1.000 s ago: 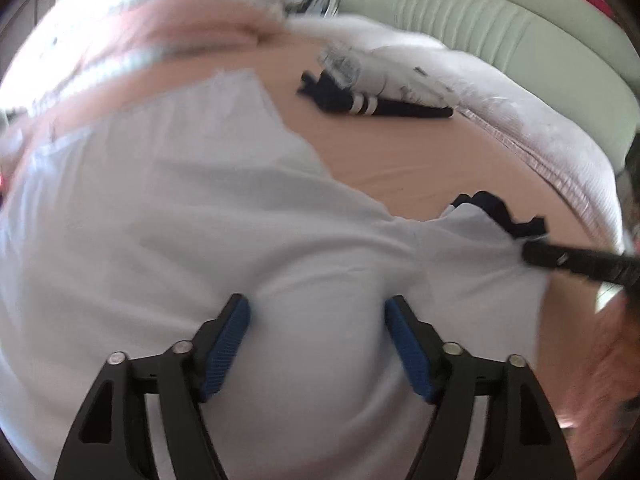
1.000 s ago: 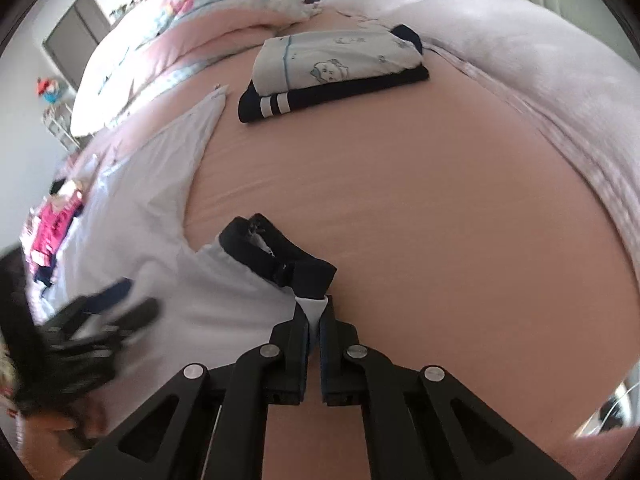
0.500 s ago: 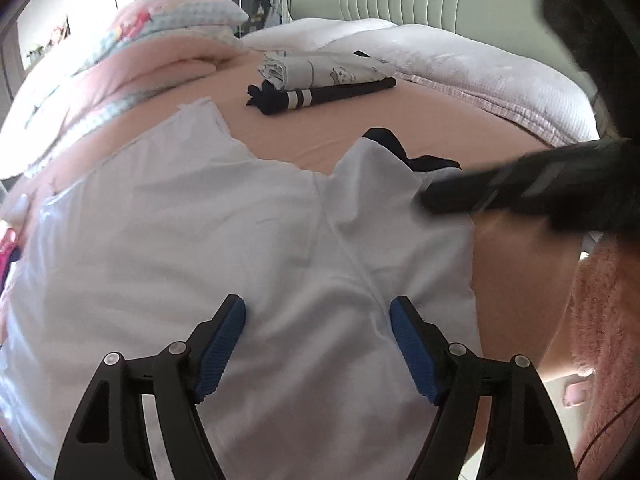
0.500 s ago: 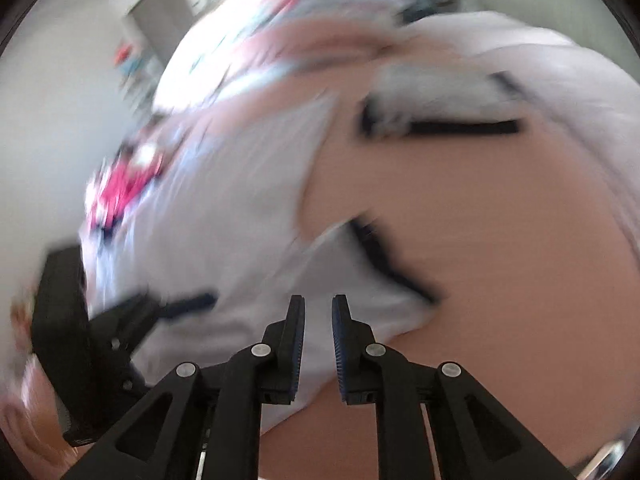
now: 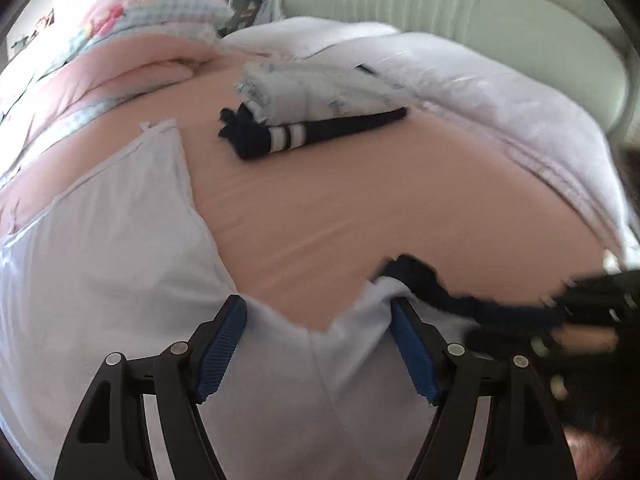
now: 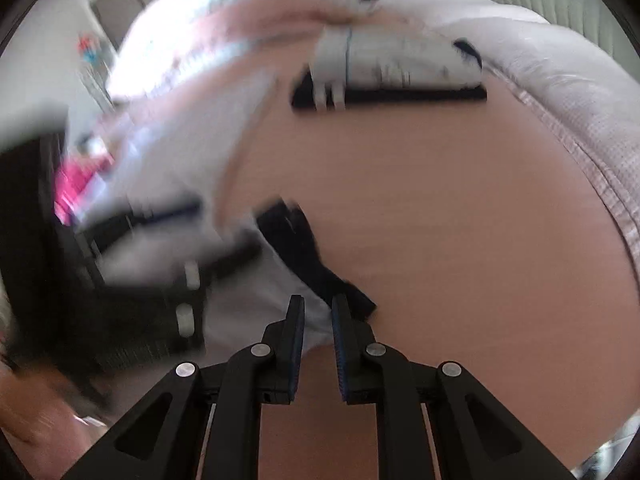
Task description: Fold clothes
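Observation:
A white shirt (image 5: 100,260) lies spread on the pink sheet (image 5: 360,208), blurred in the right wrist view (image 6: 180,152). Its sleeve ends in a navy cuff (image 5: 416,276) (image 6: 296,240). My left gripper (image 5: 316,304) hovers open over the armpit notch where sleeve meets body, with nothing between its fingers. My right gripper (image 6: 319,300) stands open by a narrow gap just short of the cuff; white sleeve cloth shows beyond its tips, not pinched. Each gripper appears blurred in the other view: the right one (image 5: 592,300) and the left one (image 6: 160,240).
A folded pile, a pale printed garment (image 5: 312,96) (image 6: 400,64) on a navy one with white stripes (image 5: 304,136), sits farther up the bed. A white duvet (image 5: 500,100) bunches along the right. A pink quilt (image 5: 140,52) and a green headboard (image 5: 480,8) lie beyond.
My right gripper was shut on the cuff's end and has let it go, jaws now slightly apart. My left gripper has slid across the shirt to the sleeve's armpit.

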